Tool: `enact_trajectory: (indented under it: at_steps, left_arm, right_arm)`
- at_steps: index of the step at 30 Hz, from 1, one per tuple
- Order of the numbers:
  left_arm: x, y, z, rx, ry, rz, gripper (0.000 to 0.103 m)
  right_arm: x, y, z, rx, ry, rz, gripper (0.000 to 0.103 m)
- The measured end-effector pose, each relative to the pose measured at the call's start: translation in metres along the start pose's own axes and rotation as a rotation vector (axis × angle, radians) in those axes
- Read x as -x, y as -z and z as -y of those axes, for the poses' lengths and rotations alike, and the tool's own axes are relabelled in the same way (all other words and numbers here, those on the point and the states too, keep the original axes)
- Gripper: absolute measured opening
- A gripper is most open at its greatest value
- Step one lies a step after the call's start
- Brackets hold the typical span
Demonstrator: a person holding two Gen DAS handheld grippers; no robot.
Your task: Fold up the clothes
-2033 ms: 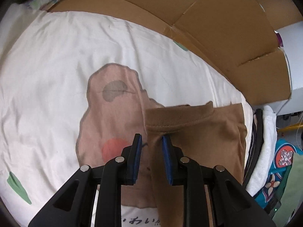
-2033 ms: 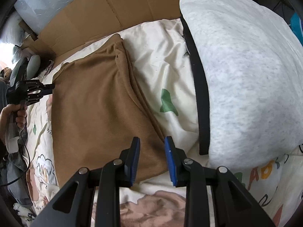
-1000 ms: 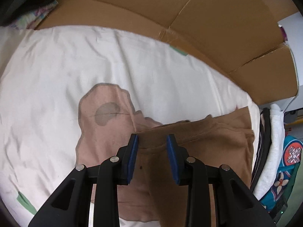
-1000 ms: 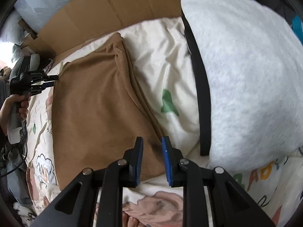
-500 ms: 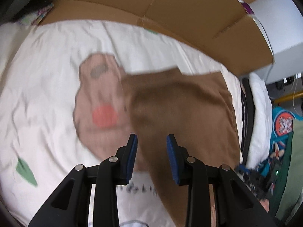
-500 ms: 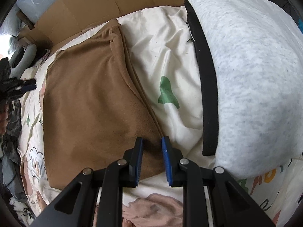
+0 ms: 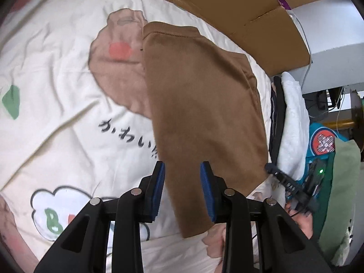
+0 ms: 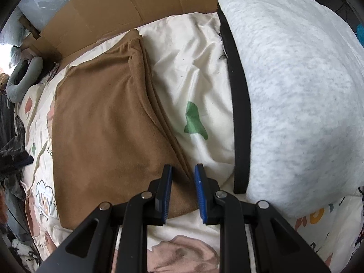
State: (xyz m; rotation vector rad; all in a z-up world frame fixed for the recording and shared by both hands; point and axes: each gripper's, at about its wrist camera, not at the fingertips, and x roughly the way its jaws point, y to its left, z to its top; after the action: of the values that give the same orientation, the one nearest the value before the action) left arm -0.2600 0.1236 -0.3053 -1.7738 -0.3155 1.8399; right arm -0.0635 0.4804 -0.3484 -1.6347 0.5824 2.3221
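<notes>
Right wrist view: one brown garment (image 8: 109,122), one grey pillow (image 8: 302,86).

Domestic bedroom. A cartoon-printed bedsheet (image 7: 56,86) fills the left of the left wrist view; a grey pillow (image 8: 295,86) occupies the right of the right wrist view; flattened cardboard (image 8: 109,6) lines the upper edge.

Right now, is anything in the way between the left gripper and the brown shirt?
No. Nothing visible lies between the left gripper and the brown shirt. The shirt lies flat on the sheet, its near edge right under the open jaws.
</notes>
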Motion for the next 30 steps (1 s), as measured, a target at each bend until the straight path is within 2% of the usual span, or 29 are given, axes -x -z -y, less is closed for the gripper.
enact_trajectory:
  at_steps: [4, 9, 15, 17, 18, 19, 23, 26, 30]
  left_arm:
    - [-0.016, 0.016, -0.008, 0.052, 0.041, -0.052, 0.032]
    - [-0.035, 0.037, -0.003, 0.061, 0.089, -0.126, 0.032]
    - [-0.052, 0.052, 0.003, 0.057, 0.069, -0.181, 0.033]
    - [-0.054, 0.055, 0.003, 0.054, 0.056, -0.187, 0.048]
    - [-0.054, 0.056, 0.003, 0.052, 0.05, -0.183, 0.064]
    - [-0.054, 0.058, 0.003, 0.051, 0.043, -0.176, 0.071]
    - [-0.059, 0.064, 0.0, 0.057, 0.078, -0.187, 0.071]
    - [-0.063, 0.07, -0.011, 0.155, 0.168, -0.17, 0.071]
    - [-0.069, 0.076, -0.018, 0.179, 0.188, -0.16, 0.069]
  right_arm:
    - [0.005, -0.001, -0.003, 0.011, -0.01, 0.008, 0.019]
    - [0.0, -0.004, -0.015, 0.033, -0.017, 0.005, 0.019]
    - [-0.003, 0.0, -0.014, 0.03, -0.028, -0.006, 0.019]
    - [-0.004, -0.001, -0.015, 0.032, -0.028, -0.006, 0.019]
    - [-0.004, -0.001, -0.014, 0.029, -0.028, -0.005, 0.019]
    - [-0.005, -0.002, -0.014, 0.026, -0.028, -0.005, 0.019]
    - [-0.008, -0.002, -0.014, 0.013, -0.032, -0.002, 0.019]
    - [-0.008, 0.0, -0.015, 0.012, -0.038, -0.002, 0.019]
    - [-0.007, 0.003, -0.014, 0.018, -0.04, -0.003, 0.019]
